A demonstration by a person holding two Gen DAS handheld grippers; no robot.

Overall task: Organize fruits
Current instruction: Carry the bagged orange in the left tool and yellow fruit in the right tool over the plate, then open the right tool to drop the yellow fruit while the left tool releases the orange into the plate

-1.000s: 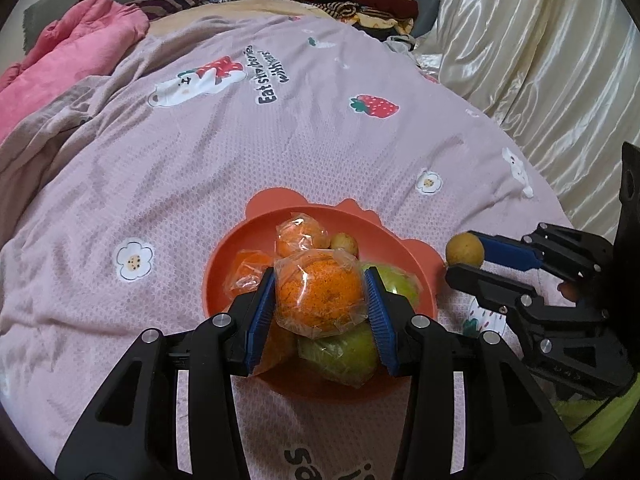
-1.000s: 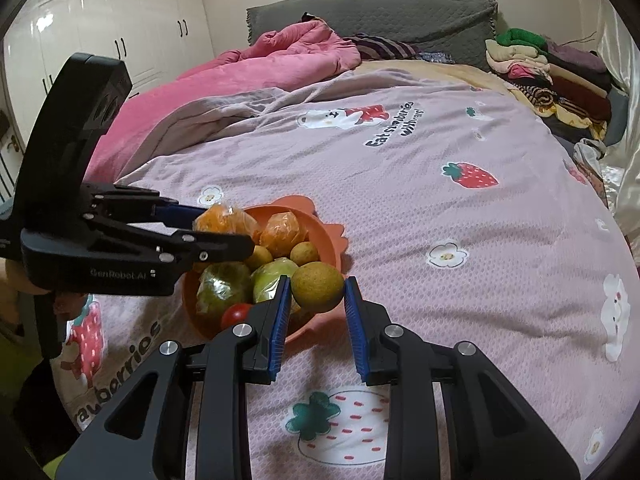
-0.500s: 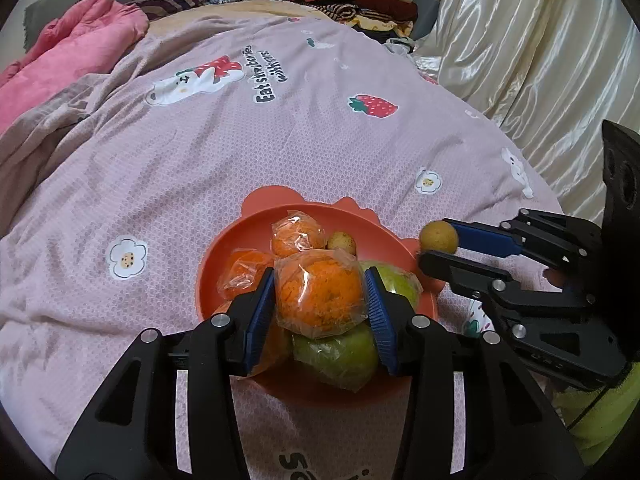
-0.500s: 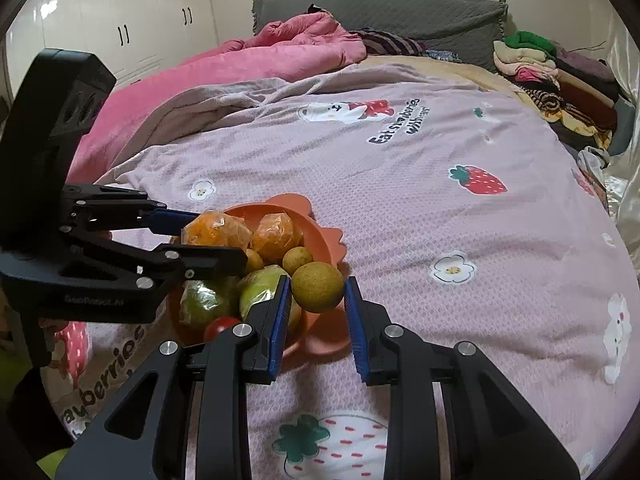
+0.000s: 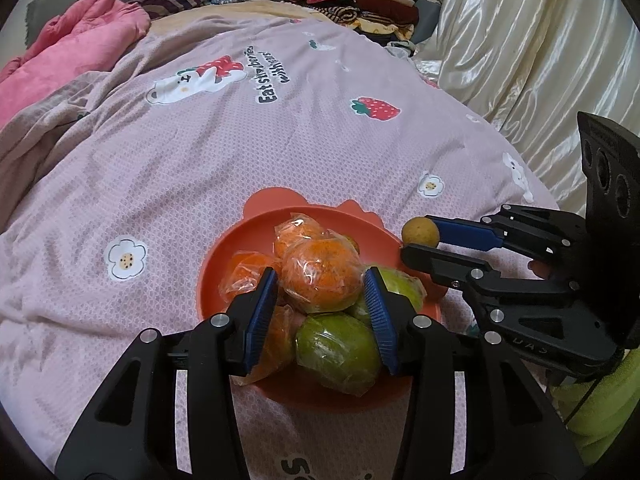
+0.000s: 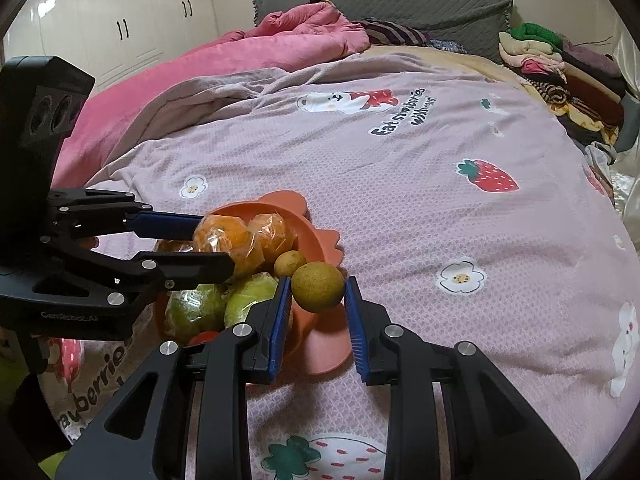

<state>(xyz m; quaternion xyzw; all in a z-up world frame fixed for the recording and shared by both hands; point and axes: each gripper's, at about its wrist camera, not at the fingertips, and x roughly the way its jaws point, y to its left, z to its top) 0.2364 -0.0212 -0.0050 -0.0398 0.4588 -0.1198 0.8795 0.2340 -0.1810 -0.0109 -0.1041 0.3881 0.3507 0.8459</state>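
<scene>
An orange-red bowl [image 5: 240,240] [image 6: 316,252] sits on the pink bedspread, piled with plastic-wrapped oranges, green fruits [image 5: 338,350] and a small brown fruit [image 6: 289,263]. My left gripper [image 5: 320,288] is shut on a wrapped orange [image 5: 320,276] and holds it over the pile; it also shows in the right wrist view [image 6: 218,242]. My right gripper [image 6: 316,300] is shut on a round yellow-brown fruit [image 6: 317,287] just above the bowl's right rim; this fruit also shows in the left wrist view [image 5: 420,232].
The pink strawberry-print bedspread [image 5: 280,132] stretches beyond the bowl. A pink quilt [image 6: 260,44] lies at the far left. Folded clothes [image 6: 560,64] are stacked at the far right. Cream satin curtain [image 5: 520,40] hangs on the right.
My right gripper has carried the yellow-brown fruit leftward, from beside the bowl to its right rim. My left gripper still holds the wrapped orange, slightly farther over the pile.
</scene>
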